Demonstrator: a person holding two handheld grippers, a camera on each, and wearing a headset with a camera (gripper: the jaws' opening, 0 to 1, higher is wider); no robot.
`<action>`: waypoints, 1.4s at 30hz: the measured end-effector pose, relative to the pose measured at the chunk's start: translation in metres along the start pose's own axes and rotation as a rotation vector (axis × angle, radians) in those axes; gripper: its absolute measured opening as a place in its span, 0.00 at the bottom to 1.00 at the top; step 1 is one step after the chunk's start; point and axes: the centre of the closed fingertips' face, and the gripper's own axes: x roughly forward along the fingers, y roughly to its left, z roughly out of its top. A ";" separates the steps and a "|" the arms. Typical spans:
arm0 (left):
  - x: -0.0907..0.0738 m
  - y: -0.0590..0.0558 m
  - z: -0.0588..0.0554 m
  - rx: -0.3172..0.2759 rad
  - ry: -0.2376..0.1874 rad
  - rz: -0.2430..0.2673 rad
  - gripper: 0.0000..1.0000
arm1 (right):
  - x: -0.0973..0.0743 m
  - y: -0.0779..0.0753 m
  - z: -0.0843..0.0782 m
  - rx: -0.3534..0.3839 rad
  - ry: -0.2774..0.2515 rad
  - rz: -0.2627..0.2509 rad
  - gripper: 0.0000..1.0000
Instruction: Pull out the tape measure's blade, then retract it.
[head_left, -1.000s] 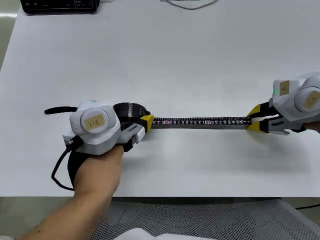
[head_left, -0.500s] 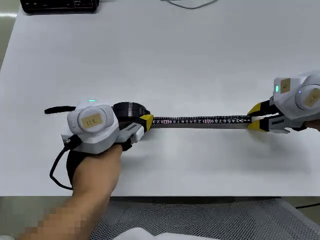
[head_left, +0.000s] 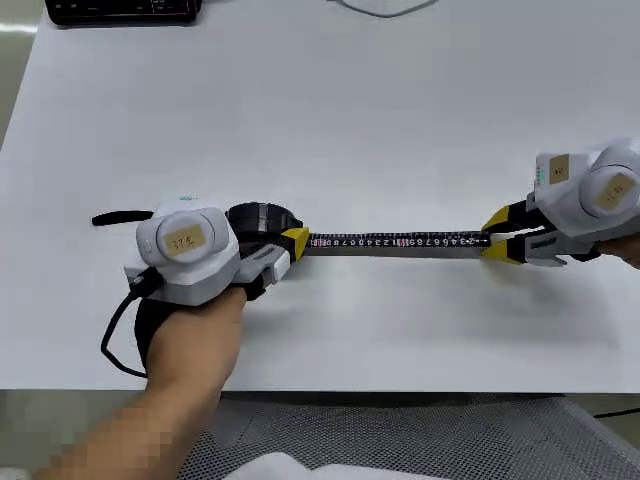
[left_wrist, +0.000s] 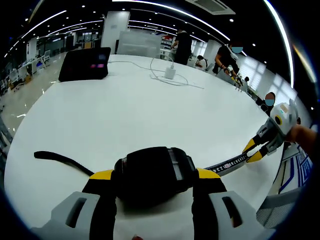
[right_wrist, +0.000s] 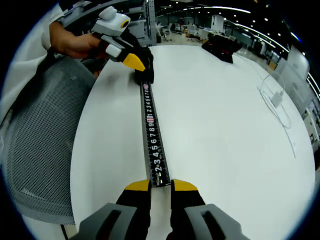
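Observation:
The black tape measure case (head_left: 262, 222) rests on the white table (head_left: 380, 120), clamped between the yellow-tipped jaws of my left gripper (head_left: 290, 243). In the left gripper view the case (left_wrist: 154, 172) sits between my left gripper's (left_wrist: 156, 176) jaws. Its dark numbered blade (head_left: 398, 241) stretches rightward just above the table to my right gripper (head_left: 494, 243), which is shut on the blade's end. In the right gripper view the blade (right_wrist: 152, 140) runs from my right gripper (right_wrist: 160, 186) away to the case (right_wrist: 145, 74). A black wrist strap (head_left: 122, 217) trails left from the case.
A black device (head_left: 122, 10) lies at the table's far left edge, and a white cable (head_left: 385, 8) at the far middle. A grey mesh chair (head_left: 400, 440) stands below the near table edge. People stand far behind the table in the left gripper view.
My right gripper has moved a little leftward toward the case with the blade end in it, so the exposed blade is slightly shorter. The left gripper and case have held still.

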 end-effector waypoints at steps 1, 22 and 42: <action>0.000 0.000 0.000 -0.002 -0.001 0.000 0.57 | 0.000 0.000 0.001 0.003 -0.004 0.001 0.11; 0.000 0.001 0.000 -0.023 -0.014 -0.011 0.57 | 0.012 0.004 0.022 -0.007 -0.041 0.021 0.11; 0.000 0.001 0.000 -0.035 -0.018 -0.020 0.57 | 0.019 0.006 0.032 -0.010 -0.060 0.031 0.11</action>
